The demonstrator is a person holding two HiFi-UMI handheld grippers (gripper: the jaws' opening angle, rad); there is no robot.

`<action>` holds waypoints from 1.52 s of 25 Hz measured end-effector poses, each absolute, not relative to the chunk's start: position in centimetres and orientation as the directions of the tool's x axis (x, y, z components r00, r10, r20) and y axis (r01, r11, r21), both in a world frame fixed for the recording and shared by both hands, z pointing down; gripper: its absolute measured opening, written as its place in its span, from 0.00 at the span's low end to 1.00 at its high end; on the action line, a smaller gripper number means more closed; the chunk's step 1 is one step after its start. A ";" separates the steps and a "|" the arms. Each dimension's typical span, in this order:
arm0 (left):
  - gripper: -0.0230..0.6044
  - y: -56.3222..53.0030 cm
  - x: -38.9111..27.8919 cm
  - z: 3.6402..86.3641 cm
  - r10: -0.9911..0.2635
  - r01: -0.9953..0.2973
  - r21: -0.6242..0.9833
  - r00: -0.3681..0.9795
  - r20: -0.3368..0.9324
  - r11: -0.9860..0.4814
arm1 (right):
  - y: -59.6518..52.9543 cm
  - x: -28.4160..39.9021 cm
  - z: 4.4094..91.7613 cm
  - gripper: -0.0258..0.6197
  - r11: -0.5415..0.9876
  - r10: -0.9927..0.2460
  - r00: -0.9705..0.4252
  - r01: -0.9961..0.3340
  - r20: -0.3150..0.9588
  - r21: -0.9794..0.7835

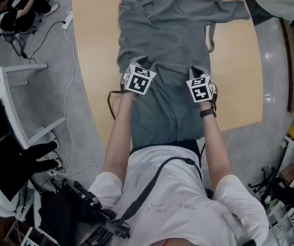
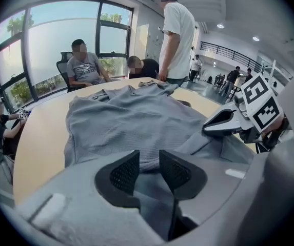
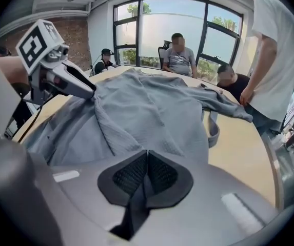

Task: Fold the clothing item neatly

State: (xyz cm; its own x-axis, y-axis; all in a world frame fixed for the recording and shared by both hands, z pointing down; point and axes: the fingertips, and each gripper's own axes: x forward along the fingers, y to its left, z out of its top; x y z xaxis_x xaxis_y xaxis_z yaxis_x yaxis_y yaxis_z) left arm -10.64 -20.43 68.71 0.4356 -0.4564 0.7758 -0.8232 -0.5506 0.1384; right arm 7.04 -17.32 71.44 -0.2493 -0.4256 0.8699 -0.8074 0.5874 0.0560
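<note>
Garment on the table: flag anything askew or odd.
The garment lies lopsided: one sleeve spreads out toward the head view's right, and none shows on the left. A loose strap trails across the table by that sleeve.

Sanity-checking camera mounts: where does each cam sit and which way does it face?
Head view: on the person's head, looking steeply down at the grey garment on the table; shows forearms, torso, left claw, right claw.
Left gripper view: on the left claw, facing across the garment toward windows; own jaws apart.
Right gripper view: on the right claw, facing likewise; own jaws together.
Shared: the garment; each gripper view shows the other claw.
</note>
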 end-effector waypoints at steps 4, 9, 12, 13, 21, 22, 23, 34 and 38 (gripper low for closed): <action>0.24 -20.5 -10.8 68.1 -0.483 -0.836 0.151 0.441 0.757 -0.527 | -14.2 7.3 69.8 0.06 0.597 -0.411 -0.331 -0.802 0.850 -0.024; 0.24 -19.8 -10.9 67.8 -0.495 -0.843 0.161 0.444 0.747 -0.513 | -8.3 6.5 68.6 0.06 0.623 -0.364 -0.429 -0.772 0.826 -0.127; 0.24 -19.1 -11.0 68.0 -0.488 -0.842 0.158 0.441 0.753 -0.516 | -5.0 5.6 70.4 0.08 0.638 -0.280 -0.433 -0.751 0.857 -0.171; 0.24 -18.9 -10.8 68.2 -0.481 -0.839 0.157 0.441 0.758 -0.521 | -4.0 5.5 71.1 0.18 0.635 -0.237 -0.434 -0.747 0.869 -0.200; 0.24 -18.7 -8.5 68.4 -0.447 -0.805 0.162 0.471 0.760 -0.571 | -6.3 5.4 67.9 0.21 0.566 -0.359 -0.493 -0.790 0.793 -0.235; 0.24 -18.7 -8.0 68.5 -0.442 -0.801 0.166 0.475 0.761 -0.575 | -7.0 5.7 68.2 0.18 0.563 -0.374 -0.483 -0.797 0.792 -0.221; 0.24 -18.8 -7.4 68.5 -0.437 -0.797 0.168 0.479 0.761 -0.580 | -7.3 5.9 68.9 0.18 0.565 -0.368 -0.473 -0.797 0.800 -0.212; 0.24 -21.4 -0.2 66.8 -0.394 -0.728 0.192 0.550 0.736 -0.659 | -17.2 11.7 66.0 0.23 0.554 -0.432 -0.594 -0.768 0.678 -0.320; 0.24 -23.6 3.2 66.5 -0.378 -0.697 0.175 0.563 0.735 -0.696 | -30.1 22.0 65.7 0.32 0.380 -0.625 -0.436 -0.894 0.647 -0.236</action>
State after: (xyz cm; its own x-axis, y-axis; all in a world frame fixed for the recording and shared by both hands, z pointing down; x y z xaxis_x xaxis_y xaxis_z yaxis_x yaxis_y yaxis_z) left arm 3.18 -23.60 66.52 0.5626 -0.3784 0.7350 -0.6967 -0.6957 0.1752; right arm 21.98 -30.11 65.73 -0.4363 -0.6255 0.6469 -0.8944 0.3800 -0.2358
